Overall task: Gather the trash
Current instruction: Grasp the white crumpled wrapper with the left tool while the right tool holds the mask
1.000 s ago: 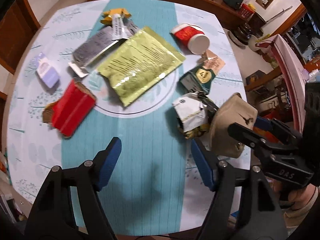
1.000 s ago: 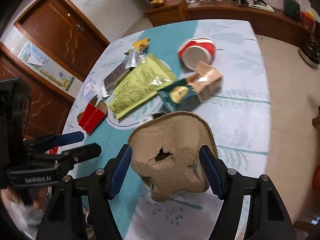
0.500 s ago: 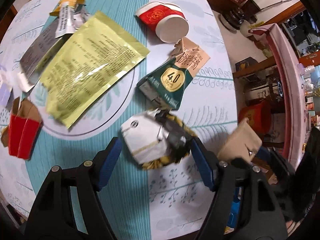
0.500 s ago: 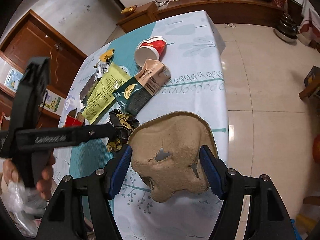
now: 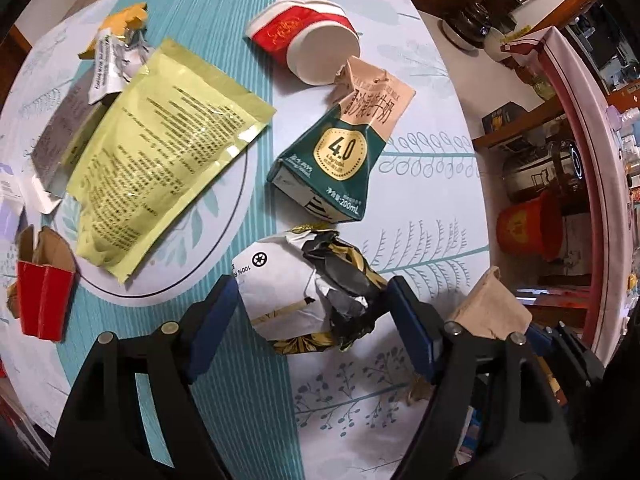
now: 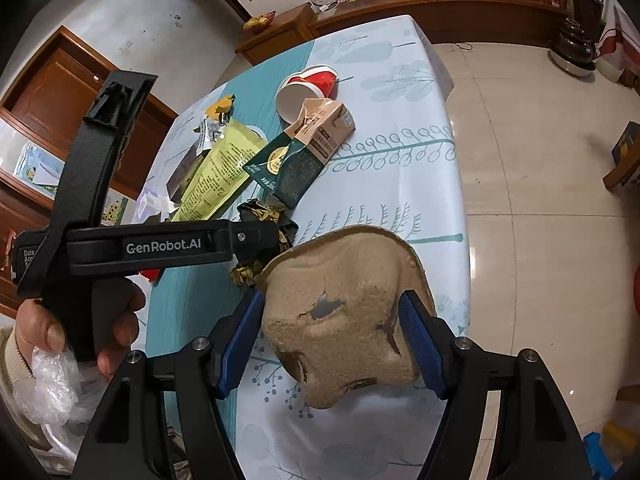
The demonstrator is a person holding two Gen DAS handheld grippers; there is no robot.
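- Left wrist view: we see the left gripper (image 5: 310, 320) pointing steeply down at the desk (image 5: 420, 208), straddling the crumpled wrapper (image 5: 308, 288), a white, black and gold wad.
- From the right wrist view, a hand (image 6: 80, 324) grips the left gripper's handle, with clear plastic (image 6: 52, 380) bunched under it.
- Just beyond the crumpled wrapper lies the milk carton (image 5: 340, 160), flattened, and past that the red paper cup (image 5: 308, 48) on its side, touching the carton's top.
- Left of the crumpled wrapper lie the yellow-green pouch (image 5: 160, 152) and, further left, the red carton (image 5: 44, 300).
- Right of the crumpled wrapper we see the right gripper (image 6: 334, 340) angled down over the desk edge.
- Left fingers (image 5: 216, 320) stand wide and have just been opening; the wrapper sits between them, but we cannot tell whether either pad touches it.
- Right fingers (image 6: 420, 340) are clamped on the sides of the torn pulp tray piece (image 6: 344, 316), held above the desk.
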